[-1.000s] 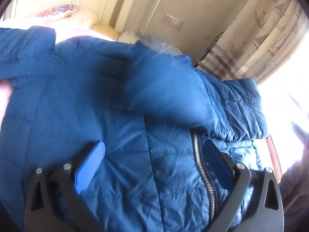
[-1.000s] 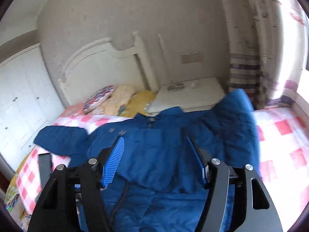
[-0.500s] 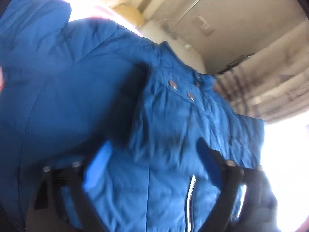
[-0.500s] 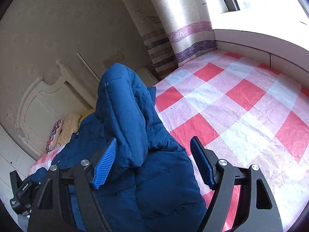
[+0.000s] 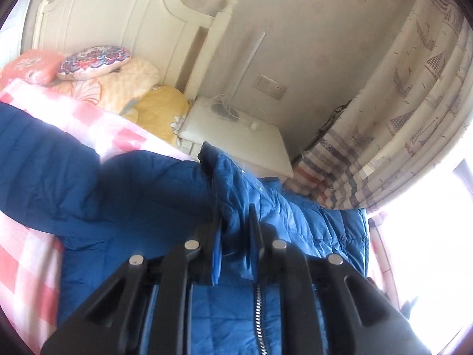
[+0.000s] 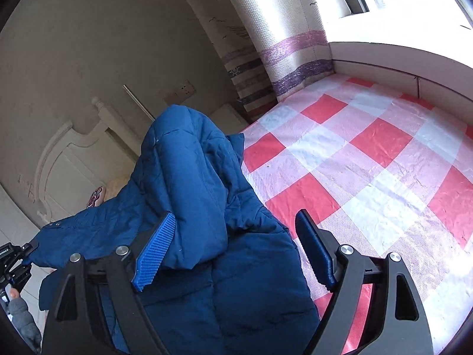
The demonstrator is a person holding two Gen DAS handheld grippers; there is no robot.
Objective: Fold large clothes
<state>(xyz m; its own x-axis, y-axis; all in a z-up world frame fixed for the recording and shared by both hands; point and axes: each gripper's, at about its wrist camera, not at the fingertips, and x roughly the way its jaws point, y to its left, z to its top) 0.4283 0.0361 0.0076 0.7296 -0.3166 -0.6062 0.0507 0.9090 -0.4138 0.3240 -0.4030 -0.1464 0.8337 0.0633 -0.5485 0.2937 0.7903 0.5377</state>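
- left wrist view: the left gripper is clenched on a raised ridge of the blue jacket, near the collar and just above the zipper; the pinch probably gathers the front panel so it can be carried over for a fold.
- the jacket lies spread on the checked bedsheet ahead of and below the tool, one sleeve stretched away to its left.
- the nightstand and curtain stand well beyond the fingertips, so the tool points toward the head of the bed, tilted slightly down.
- right wrist view: the right gripper is released, its pads wide apart, holding nothing.
- a puffed fold of the jacket rises between and ahead of its pads, touching or nearly touching the left pad; i cannot tell which.
- bare checked sheet spreads to its right, likely room for the fold.
- this tool hovers low over the jacket, angled toward the window side.
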